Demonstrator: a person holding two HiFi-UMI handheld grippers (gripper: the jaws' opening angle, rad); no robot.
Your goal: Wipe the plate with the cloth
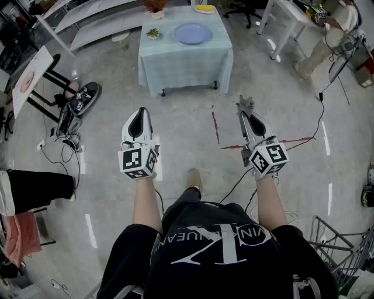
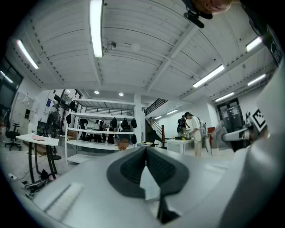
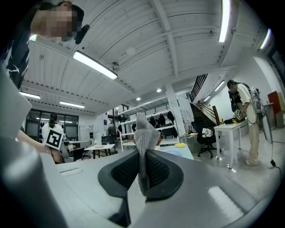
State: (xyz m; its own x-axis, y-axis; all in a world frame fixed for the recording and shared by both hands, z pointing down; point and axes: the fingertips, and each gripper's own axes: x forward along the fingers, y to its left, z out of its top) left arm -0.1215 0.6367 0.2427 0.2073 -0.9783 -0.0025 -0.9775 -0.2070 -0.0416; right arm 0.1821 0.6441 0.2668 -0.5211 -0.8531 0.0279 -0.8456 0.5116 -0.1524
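A blue plate [image 1: 193,33] lies on a small table under a pale checked tablecloth [image 1: 184,61], far ahead across the floor. My right gripper [image 1: 245,108] is shut on a small grey mesh cloth [image 1: 246,103], held at waist height well short of the table. In the right gripper view the cloth [image 3: 142,129] sticks up from between the closed pads of that gripper [image 3: 143,153], with the table [image 3: 183,154] beyond. My left gripper [image 1: 140,111] is shut with nothing in it, level with the right one; in its own view the left gripper [image 2: 146,150] has its pads meeting.
A yellow object [image 1: 204,9] and a small plant [image 1: 153,33] share the table. Black cables [image 1: 304,137] and red tape marks [image 1: 215,127] cross the floor. A stand with shoes [image 1: 79,102] is left, white desks [image 1: 292,17] right, a wire rack [image 1: 342,239] lower right. A person [image 3: 245,120] stands at a desk.
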